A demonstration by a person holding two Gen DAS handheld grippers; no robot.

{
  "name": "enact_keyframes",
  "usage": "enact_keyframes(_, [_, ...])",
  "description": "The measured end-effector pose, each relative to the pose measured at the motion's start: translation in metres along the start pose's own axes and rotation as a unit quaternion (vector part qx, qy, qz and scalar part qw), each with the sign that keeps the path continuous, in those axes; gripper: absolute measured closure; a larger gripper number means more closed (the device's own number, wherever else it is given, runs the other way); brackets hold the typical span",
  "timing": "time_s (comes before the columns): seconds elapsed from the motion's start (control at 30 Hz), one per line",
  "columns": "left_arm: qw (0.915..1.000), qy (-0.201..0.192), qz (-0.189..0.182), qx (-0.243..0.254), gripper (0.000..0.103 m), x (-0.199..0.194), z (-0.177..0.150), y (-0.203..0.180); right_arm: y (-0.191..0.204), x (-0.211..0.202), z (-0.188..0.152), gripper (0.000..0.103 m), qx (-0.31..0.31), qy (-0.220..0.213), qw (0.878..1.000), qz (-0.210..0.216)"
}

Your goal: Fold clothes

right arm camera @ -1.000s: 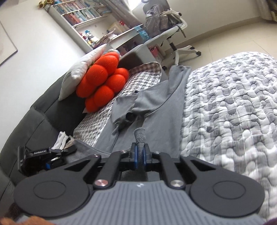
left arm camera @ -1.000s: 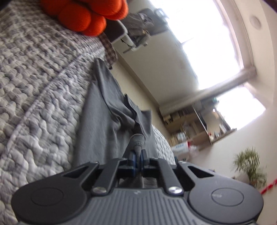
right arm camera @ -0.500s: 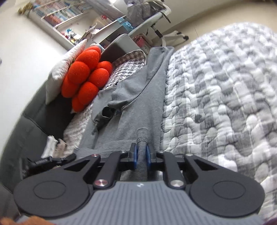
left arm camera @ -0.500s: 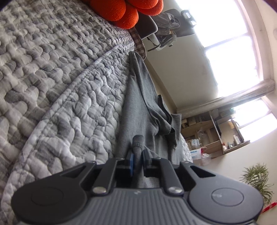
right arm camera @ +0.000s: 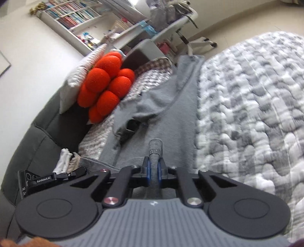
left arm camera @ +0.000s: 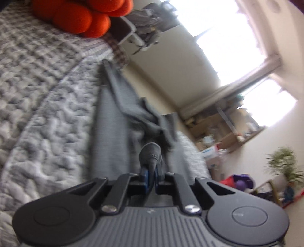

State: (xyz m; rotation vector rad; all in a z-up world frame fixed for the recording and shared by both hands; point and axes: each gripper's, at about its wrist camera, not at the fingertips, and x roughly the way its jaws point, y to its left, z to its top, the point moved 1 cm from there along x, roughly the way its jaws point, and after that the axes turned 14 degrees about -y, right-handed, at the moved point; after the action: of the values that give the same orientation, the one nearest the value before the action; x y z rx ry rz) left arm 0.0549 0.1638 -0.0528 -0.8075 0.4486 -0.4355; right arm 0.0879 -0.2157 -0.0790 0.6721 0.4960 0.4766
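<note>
- The bed fills both views, covered by a grey-and-white quilt (right arm camera: pixel 250 106) with a bumpy stitched texture.
- Along the far side of the bed runs a dark grey padded headboard (right arm camera: pixel 36 144), with a white pillow (right arm camera: pixel 83 66) leaning on it.
- Stretched across the quilt lies the grey garment (right arm camera: pixel 171 117), a long soft knit piece reaching towards the far edge of the bed; part of it is bunched up in a rumpled fold (left arm camera: pixel 150 121) midway along.
- An orange-red cushion (right arm camera: pixel 106 83) made of round balls sits against the pillow, just beside the garment's far end.
- A white desk chair (right arm camera: pixel 182 20) draped with clothing stands on the floor beyond the bed, a bookshelf (right arm camera: pixel 76 17) on the wall behind it.
- A potted plant (left arm camera: pixel 283 163) stands on the floor in the left view.
- The left gripper (left arm camera: pixel 151 173) is clenched on a hem of the garment, fabric poking out above its blue pads.
- The right gripper (right arm camera: pixel 154 170) has its jaws closing, pads pressing a stitched hem of the same garment.
</note>
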Motion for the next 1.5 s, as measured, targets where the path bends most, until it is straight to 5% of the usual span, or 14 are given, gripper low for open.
enact_keyframes(0.17, [0.9986,-0.036,-0.028,-0.026,0.097,-0.009,0.007,-0.001,0.002,-0.005,0.008,0.093,0.01,-0.023,1.0,0.013])
enact_keyframes(0.27, [0.997,-0.058,0.041,-0.029,0.097,-0.01,0.011,0.012,-0.003,-0.001,0.01,0.093,0.013,-0.028,0.999,-0.004])
enact_keyframes(0.4, [0.9907,-0.032,0.13,-0.024,0.097,0.001,0.004,0.034,-0.013,0.01,0.006,0.093,0.018,-0.013,0.999,-0.039])
enact_keyframes(0.6, [0.9912,-0.04,0.122,-0.03,0.096,-0.006,0.005,0.033,-0.015,0.014,0.0,0.089,0.011,0.0,0.999,-0.051])
enact_keyframes(0.73, [0.9923,-0.033,0.115,-0.031,0.084,-0.001,0.005,0.031,-0.021,0.009,0.0,0.085,0.041,0.006,0.998,-0.046])
enact_keyframes(0.9, [0.9936,-0.031,0.108,-0.009,0.077,0.004,0.005,0.022,-0.027,0.003,0.002,0.062,0.092,0.008,0.996,-0.018])
enact_keyframes(0.97, [0.9923,-0.025,0.121,0.004,0.078,0.009,0.004,0.018,-0.022,0.004,0.001,0.067,0.073,0.009,0.997,-0.028])
enact_keyframes(1.0, [0.9912,-0.021,0.131,0.01,0.083,0.011,0.004,0.016,-0.02,0.005,0.0,0.078,0.063,0.01,0.997,-0.033])
enact_keyframes(1.03, [0.9899,-0.016,0.14,0.016,0.099,0.013,0.005,0.013,-0.018,0.006,0.0,0.085,0.056,0.01,0.997,-0.043])
enact_keyframes(1.07, [0.9886,-0.016,0.147,0.028,0.1,0.014,0.006,0.008,-0.016,0.007,0.001,0.096,0.05,0.01,0.997,-0.053])
enact_keyframes(1.23, [0.9861,-0.027,0.151,0.063,0.1,0.012,0.01,-0.01,-0.003,0.006,0.004,0.096,0.028,-0.02,0.997,-0.063])
enact_keyframes(1.5, [0.9893,-0.089,0.115,0.006,0.1,0.011,0.027,0.003,0.006,0.018,0.016,0.096,-0.013,-0.07,0.995,-0.069])
